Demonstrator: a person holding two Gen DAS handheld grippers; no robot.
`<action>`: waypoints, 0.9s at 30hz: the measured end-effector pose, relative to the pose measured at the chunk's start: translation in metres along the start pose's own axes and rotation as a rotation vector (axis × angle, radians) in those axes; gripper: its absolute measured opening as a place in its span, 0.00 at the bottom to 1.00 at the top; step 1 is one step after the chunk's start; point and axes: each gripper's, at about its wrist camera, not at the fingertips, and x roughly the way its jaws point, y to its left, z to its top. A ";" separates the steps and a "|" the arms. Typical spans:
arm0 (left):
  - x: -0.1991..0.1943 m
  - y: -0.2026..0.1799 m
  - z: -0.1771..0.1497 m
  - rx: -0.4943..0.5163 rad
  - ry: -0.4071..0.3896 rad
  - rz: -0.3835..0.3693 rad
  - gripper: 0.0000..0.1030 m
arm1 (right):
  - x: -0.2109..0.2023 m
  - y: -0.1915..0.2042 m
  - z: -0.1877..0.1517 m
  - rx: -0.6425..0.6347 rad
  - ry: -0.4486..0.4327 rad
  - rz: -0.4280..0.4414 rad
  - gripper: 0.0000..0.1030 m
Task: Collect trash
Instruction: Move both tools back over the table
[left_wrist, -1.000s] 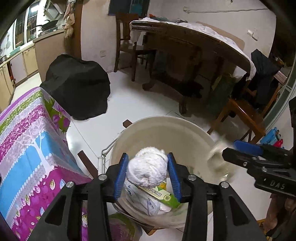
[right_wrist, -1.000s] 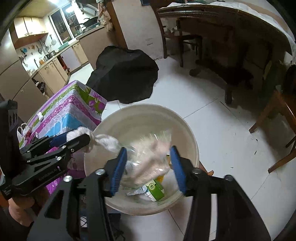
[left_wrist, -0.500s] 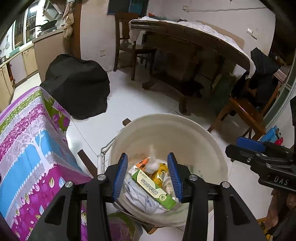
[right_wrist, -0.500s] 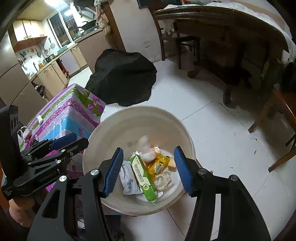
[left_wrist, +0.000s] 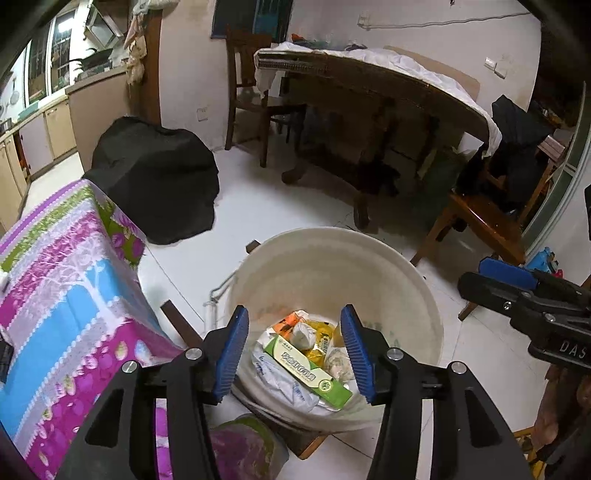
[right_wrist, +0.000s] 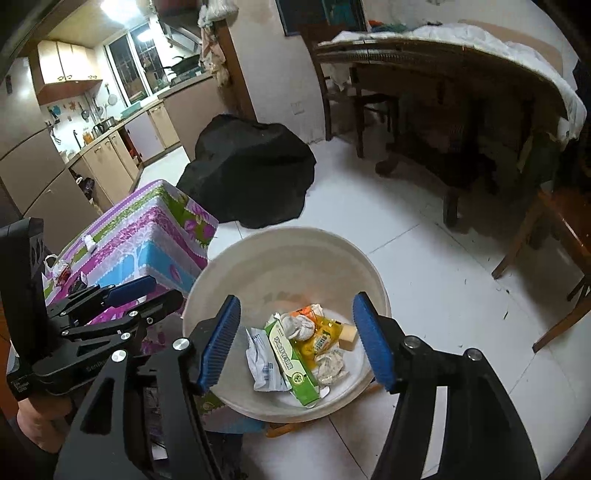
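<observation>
A cream bucket (left_wrist: 332, 258) (right_wrist: 280, 254) stands on the white floor and holds trash: a green and white carton (left_wrist: 310, 369) (right_wrist: 291, 358), a crumpled white tissue ball (left_wrist: 301, 334) (right_wrist: 301, 325), yellow wrappers (right_wrist: 319, 341) and a white packet (right_wrist: 264, 363). My left gripper (left_wrist: 295, 350) is open and empty above the bucket's near rim. My right gripper (right_wrist: 299, 339) is open and empty above the bucket. Each gripper shows from the side in the other's view, the right gripper (left_wrist: 524, 291) and the left gripper (right_wrist: 122, 299).
A small table with a purple, blue and green floral cloth (left_wrist: 62, 295) (right_wrist: 147, 229) stands left of the bucket, with small litter (right_wrist: 59, 269) on it. A black covered heap (left_wrist: 155, 184) lies behind. A dark dining table (left_wrist: 369, 110) and wooden chairs (left_wrist: 480, 229) stand to the right.
My left gripper opened and let go of the white tissue ball. My right gripper let go of a clear crumpled wrapper. Both pieces dropped into the bucket, and both grippers rose a little.
</observation>
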 end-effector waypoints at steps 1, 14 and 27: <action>-0.005 0.002 -0.001 0.001 -0.007 0.002 0.53 | -0.004 0.004 0.000 -0.005 -0.013 0.003 0.62; -0.110 0.085 -0.049 -0.068 -0.117 0.096 0.65 | -0.053 0.081 -0.021 -0.118 -0.252 0.071 0.82; -0.252 0.277 -0.166 -0.334 -0.144 0.414 0.70 | -0.027 0.184 -0.046 -0.230 -0.183 0.281 0.88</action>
